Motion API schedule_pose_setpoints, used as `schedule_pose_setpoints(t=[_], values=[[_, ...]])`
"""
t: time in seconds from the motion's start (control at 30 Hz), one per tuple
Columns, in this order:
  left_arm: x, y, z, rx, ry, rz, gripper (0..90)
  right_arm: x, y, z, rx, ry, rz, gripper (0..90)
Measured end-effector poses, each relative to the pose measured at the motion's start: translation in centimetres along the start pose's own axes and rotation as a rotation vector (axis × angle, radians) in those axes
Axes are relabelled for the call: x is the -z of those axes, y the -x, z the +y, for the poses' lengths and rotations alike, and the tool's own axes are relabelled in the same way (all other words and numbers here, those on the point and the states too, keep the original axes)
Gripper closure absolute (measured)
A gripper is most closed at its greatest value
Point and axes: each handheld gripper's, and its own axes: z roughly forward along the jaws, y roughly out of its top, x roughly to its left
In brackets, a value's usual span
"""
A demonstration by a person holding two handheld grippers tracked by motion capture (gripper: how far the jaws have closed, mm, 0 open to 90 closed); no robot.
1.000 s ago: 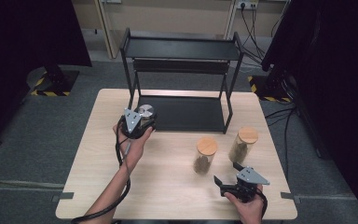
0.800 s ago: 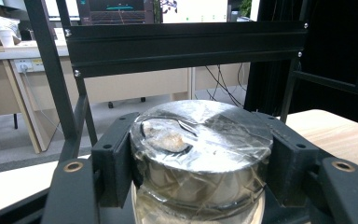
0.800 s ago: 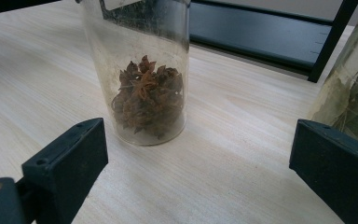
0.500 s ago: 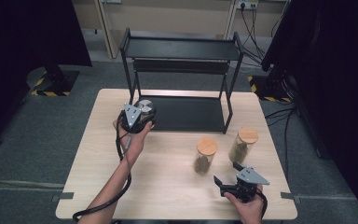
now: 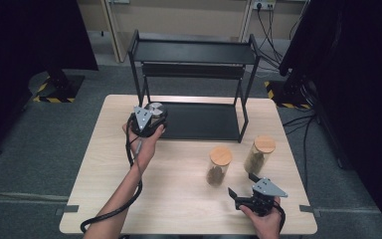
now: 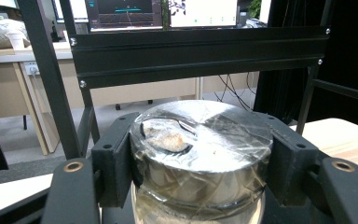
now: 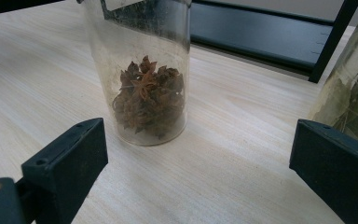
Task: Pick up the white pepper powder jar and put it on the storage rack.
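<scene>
My left claw clamps a metal-lidded jar just under its lid, at the rack's seven o'clock corner, by the lower shelf. I judge it glass: stiff, slick, breakable, moderately heavy, so gripping below the lid seems safest. My right claw stands wide, empty, facing the star-anise jar.

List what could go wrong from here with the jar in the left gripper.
1. The left gripper clamps the silver-lidded jar just under its lid; smooth glass could slip.
2. The jar sits close to the black rack; its post and crossbar could catch it.
3. The right gripper rests open near the star anise jar and could nudge it over.
</scene>
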Motion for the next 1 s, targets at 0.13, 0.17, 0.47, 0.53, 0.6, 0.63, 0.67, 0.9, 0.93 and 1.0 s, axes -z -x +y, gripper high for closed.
schedule_pose_setpoints(t=[0.13,0.17,0.47,0.53,0.6,0.63,0.67,0.9,0.93,1.0], values=[[-0.4,-0.1,0.0,0.002,-0.003,0.008,34.9,0.0,0.0,0.0,0.0,0.0,0.001,4.3],[-0.6,-0.1,0.0,0.003,-0.005,0.01,35.0,0.0,0.0,0.0,0.0,0.0,0.001,4.3],[-1.9,-0.3,-0.4,-0.016,-0.016,0.029,35.0,0.0,0.0,0.0,-0.002,0.0,0.005,4.3],[-2.1,-0.3,-0.4,-0.014,-0.019,0.032,35.0,0.0,0.0,0.0,-0.003,0.0,0.006,4.3],[-2.3,-0.4,-0.5,-0.009,-0.021,0.038,34.9,0.0,0.0,0.0,-0.001,0.0,0.005,4.3],[-2.4,-0.5,-0.6,-0.009,-0.023,0.039,34.9,0.0,0.0,0.0,0.0,0.0,0.005,4.3],[-2.5,-0.5,-0.6,-0.006,-0.024,0.041,35.0,0.0,0.0,0.0,0.002,0.0,0.006,4.3],[-3.2,-0.5,-1.0,0.013,-0.024,0.043,34.9,0.0,0.0,0.0,0.002,0.001,0.006,4.3],[-3.3,-0.5,-1.0,0.012,-0.026,0.043,34.9,0.0,0.0,0.0,0.002,0.001,0.006,4.3],[-3.5,-0.5,-1.1,0.012,-0.027,0.043,35.0,0.0,0.0,0.0,0.0,0.0,0.006,4.3]])
